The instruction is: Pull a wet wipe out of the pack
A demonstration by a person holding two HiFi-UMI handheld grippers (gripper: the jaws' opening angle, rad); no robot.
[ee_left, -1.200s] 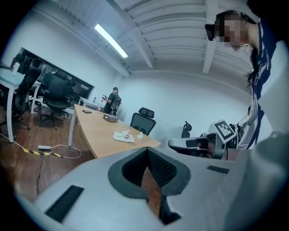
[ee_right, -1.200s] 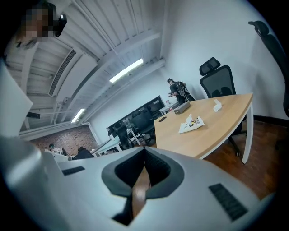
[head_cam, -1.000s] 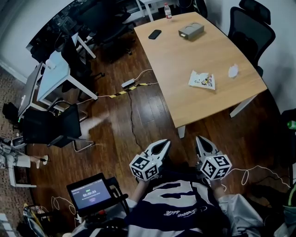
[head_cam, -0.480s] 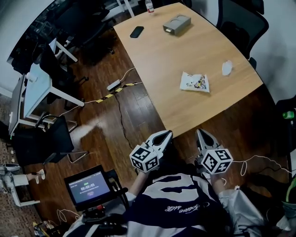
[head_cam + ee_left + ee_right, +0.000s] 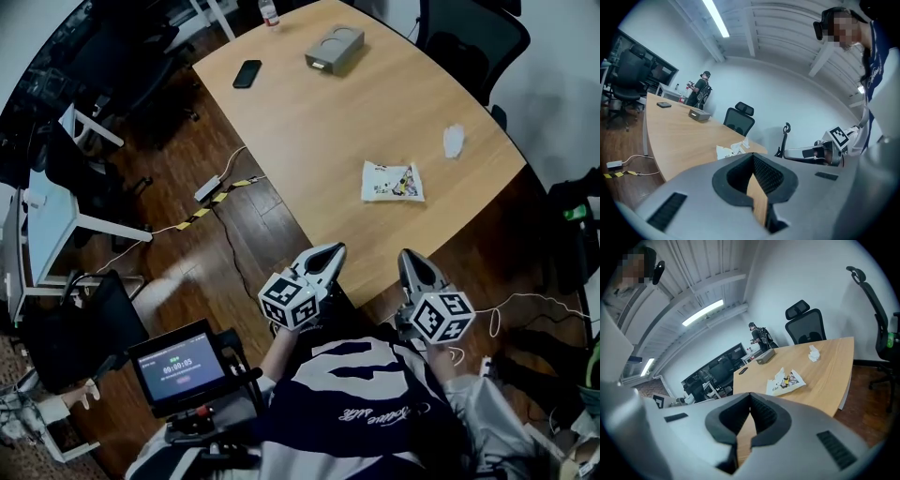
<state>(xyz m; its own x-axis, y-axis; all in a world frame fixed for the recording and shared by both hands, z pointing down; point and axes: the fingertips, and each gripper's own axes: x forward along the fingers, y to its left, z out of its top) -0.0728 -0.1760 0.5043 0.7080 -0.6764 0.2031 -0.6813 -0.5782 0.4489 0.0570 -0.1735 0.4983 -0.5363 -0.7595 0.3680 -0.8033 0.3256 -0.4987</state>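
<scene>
The wet wipe pack lies flat on the tabletop, in the near right part of it, at about 12 o'clock from the two hand-held grippers and well apart from both. It looks like a thin, soft film pouch with a printed face. I judge it light and limp, so it is likely to slide or lift off the wood if a wipe is tugged with nothing pinning it down. The wipe itself should be damp, floppy and easy to tear, so it is best pinched low, where it leaves the opening, while the other tool presses on the pack's flat end. In the right gripper view a white tuft stands up from the pack's far edge. Whether it is a wipe tip or the peeled flap I cannot tell. The left hand-held gripper and the right hand-held gripper hover at the near rim of the tabletop, each with its jaws closed tip to tip and nothing between them. By count there are one pack, one crumpled white wad at 2 o'clock from it, one grey box at 11 o'clock, one dark phone at 10 o'clock, one bottle at the far edge, and two grippers.
</scene>
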